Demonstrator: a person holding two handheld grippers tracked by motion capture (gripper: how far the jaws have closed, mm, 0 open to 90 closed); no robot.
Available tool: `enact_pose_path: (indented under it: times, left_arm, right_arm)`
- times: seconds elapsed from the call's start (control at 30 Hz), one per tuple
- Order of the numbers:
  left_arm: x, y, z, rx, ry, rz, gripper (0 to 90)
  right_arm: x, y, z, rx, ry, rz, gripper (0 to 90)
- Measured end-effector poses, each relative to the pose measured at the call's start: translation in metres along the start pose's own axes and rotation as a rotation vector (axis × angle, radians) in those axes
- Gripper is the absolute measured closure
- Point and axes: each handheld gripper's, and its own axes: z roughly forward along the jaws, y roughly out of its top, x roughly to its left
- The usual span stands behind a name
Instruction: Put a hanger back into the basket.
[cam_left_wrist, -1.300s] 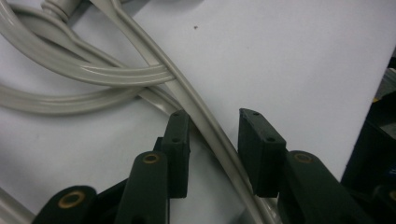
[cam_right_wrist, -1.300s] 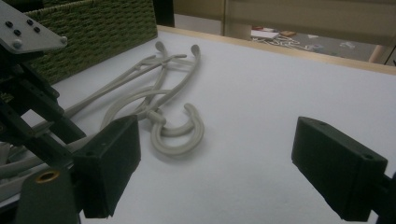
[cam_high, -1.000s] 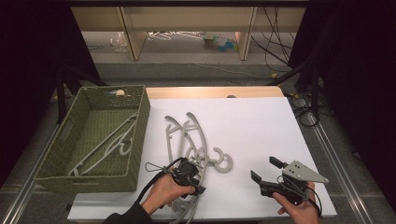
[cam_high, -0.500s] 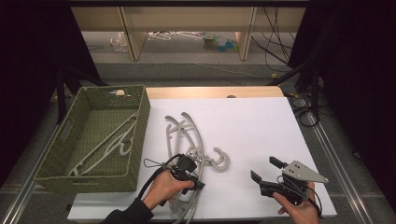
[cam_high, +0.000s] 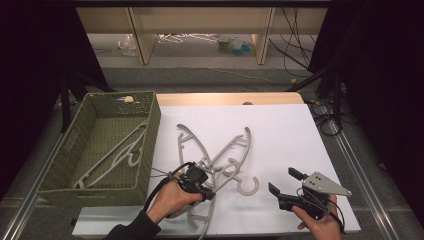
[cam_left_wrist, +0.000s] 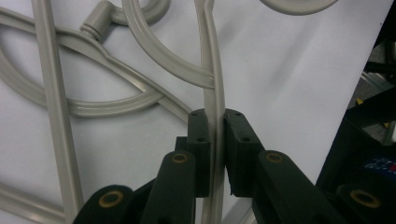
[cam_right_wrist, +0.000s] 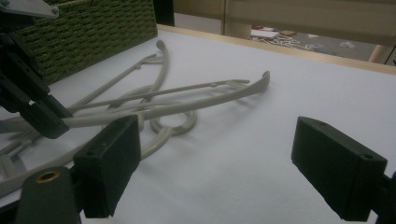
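The left claw (cam_left_wrist: 215, 154) has just closed its jaws on the thin arm of a grey hanger (cam_left_wrist: 212, 70) in the tangled pile near the desk's (cam_high: 300, 135) front, ready for lifting toward the basket (cam_high: 97, 187) at left, while the right claw (cam_high: 285, 181) waits wide open, empty.

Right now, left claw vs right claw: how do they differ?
The left claw is shut on a grey hanger, its jaws having just closed on the bar; the right claw stands wide open and holds nothing. The left sits over the hanger pile, the right over bare white table. Both have black jaws.
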Motion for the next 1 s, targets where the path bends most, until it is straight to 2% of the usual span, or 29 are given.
enact_pose_path:
  times: [0.07, 0.1, 0.17, 0.2, 0.23, 0.27, 0.33, 0.37, 0.4, 0.47, 0.5, 0.57, 0.6, 0.63, 0.67, 0.77, 1.0]
  left_arm:
    - [0.003, 0.000, -0.005, -0.011, 0.001, 0.013, 81.5]
    - [0.005, 0.000, -0.008, -0.020, 0.001, 0.019, 81.6]
    - [0.010, 0.000, -0.016, -0.061, -0.004, -0.003, 81.6]
    - [0.012, 0.000, -0.019, -0.108, -0.013, -0.048, 81.6]
    - [0.014, 0.000, -0.022, -0.131, -0.019, -0.068, 81.7]
    - [0.017, 0.000, -0.027, -0.162, -0.019, -0.090, 81.7]
    - [0.022, 0.000, -0.035, -0.201, -0.022, -0.117, 81.8]
    - [0.022, 0.000, -0.035, -0.201, -0.022, -0.117, 81.9]
    - [0.029, -0.001, -0.044, -0.239, -0.028, -0.143, 81.9]
    - [0.038, -0.003, -0.050, -0.280, -0.053, -0.173, 81.9]
    - [0.041, -0.004, -0.051, -0.288, -0.065, -0.181, 81.9]
    - [0.049, -0.006, -0.054, -0.320, -0.082, -0.201, 81.9]
    - [0.052, -0.007, -0.055, -0.328, -0.082, -0.216, 81.8]
    - [0.054, -0.008, -0.056, -0.335, -0.079, -0.223, 81.9]
    - [0.057, -0.009, -0.057, -0.342, -0.076, -0.226, 81.8]
    - [0.061, -0.011, -0.061, -0.361, -0.078, -0.243, 81.8]
    - [0.064, -0.011, -0.075, -0.412, -0.083, -0.248, 81.7]
  right_arm:
    - [0.000, 0.001, -0.003, 0.030, -0.009, -0.010, 16.7]
    - [0.000, 0.000, -0.001, 0.007, -0.004, -0.006, 16.7]
    - [0.000, 0.000, -0.001, 0.007, 0.004, 0.001, 16.7]
    - [0.000, 0.000, -0.001, 0.007, 0.005, 0.000, 16.7]
    - [-0.001, 0.001, -0.003, 0.030, -0.008, -0.010, 16.7]
    - [0.000, 0.001, -0.003, 0.027, -0.008, -0.008, 16.7]
    - [0.000, 0.001, -0.003, 0.028, -0.009, -0.008, 16.7]
    - [0.000, 0.001, -0.003, 0.027, -0.008, -0.008, 16.7]
    - [0.000, 0.001, -0.003, 0.027, -0.008, -0.008, 16.7]
    - [0.000, 0.001, -0.003, 0.025, -0.009, -0.007, 16.7]
    - [0.000, 0.000, -0.001, 0.007, 0.002, 0.002, 16.7]
    - [0.000, 0.000, -0.001, 0.007, 0.003, 0.001, 16.7]
    - [0.000, 0.001, -0.003, 0.027, -0.007, -0.011, 16.7]
    - [0.000, 0.000, 0.000, -0.001, 0.004, -0.001, 16.7]
    - [0.000, 0.001, -0.002, 0.019, -0.007, -0.008, 16.7]
    - [0.000, 0.000, -0.001, 0.007, 0.003, 0.003, 16.7]
    - [0.000, 0.000, -0.001, 0.006, 0.002, 0.004, 16.8]
